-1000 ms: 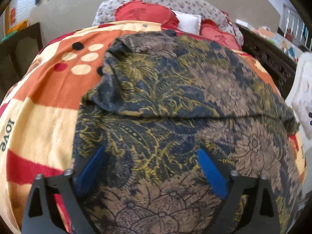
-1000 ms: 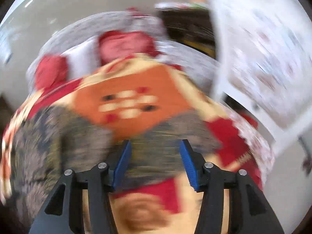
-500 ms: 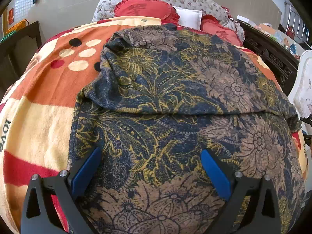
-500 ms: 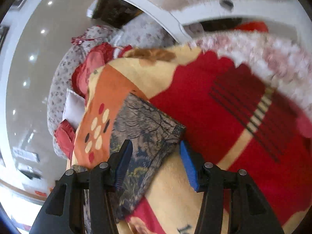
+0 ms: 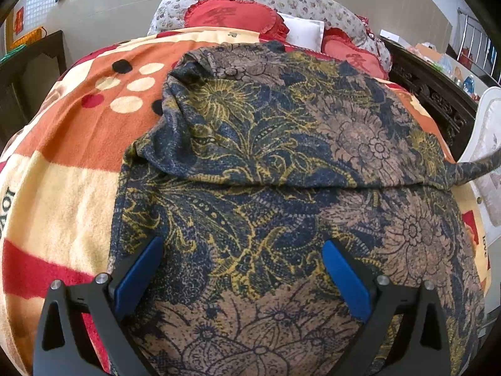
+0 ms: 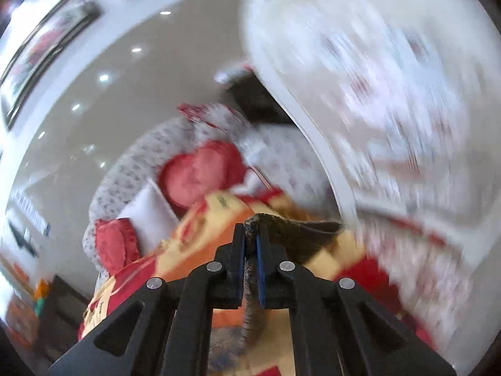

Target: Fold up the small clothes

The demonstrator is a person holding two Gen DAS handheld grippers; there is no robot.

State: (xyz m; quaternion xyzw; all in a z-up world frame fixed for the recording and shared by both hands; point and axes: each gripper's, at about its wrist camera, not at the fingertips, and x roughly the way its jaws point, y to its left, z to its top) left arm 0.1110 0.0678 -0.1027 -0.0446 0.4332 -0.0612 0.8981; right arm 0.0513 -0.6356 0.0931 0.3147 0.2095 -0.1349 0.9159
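Pinching a corner of the dark floral-print soft garment [image 5: 266, 163] spread on the orange-and-red blanket [image 5: 62, 163], our right gripper [image 6: 250, 250] is clamped, left gripper [image 5: 241, 269] agape above it; limp, light cloth, best taken by edges.

Bed [image 5: 432, 94] covered by orange, cream, red blanket [image 5: 72, 163]. Dark floral garment [image 5: 266, 172] spread on blanket, far half folded over. Red cushions [image 5: 231, 15], white pillow [image 5: 302, 33] at head.

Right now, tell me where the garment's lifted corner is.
In the right wrist view, bottom centre, the corner of the garment is pinched in the right tool, above the blanket.
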